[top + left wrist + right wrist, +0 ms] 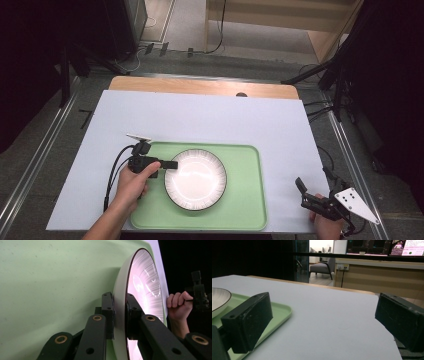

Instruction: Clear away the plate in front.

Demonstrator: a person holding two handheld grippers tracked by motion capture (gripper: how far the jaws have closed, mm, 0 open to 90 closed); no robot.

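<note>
Item: white plate [195,179], round, dark-ribbed rim, lying on a green tray [247,205], a little toward the 9 o'clock side of the tray's middle. The tray sits on the pale sheet covering the desk [210,117], toward the 6 o'clock edge.

Left gripper [170,164]: held in the person's left hand [131,184], reaching in from the plate's 9 o'clock side. Its fingers [108,312] are closed on the plate's rim at about 10 o'clock; in the left gripper view one finger presses the underside of the rim and the other the upper face, the rim clamped edge-on between them [119,315].

Right gripper [306,195]: near the desk's 5 o'clock corner, well apart from the plate and off the tray. Its fingers [252,320] stand wide apart with nothing between them; in the right gripper view, bare desk sheet lies in the gap, with the tray's corner [283,310] and the plate's edge [219,300] off at 9 o'clock.
</note>
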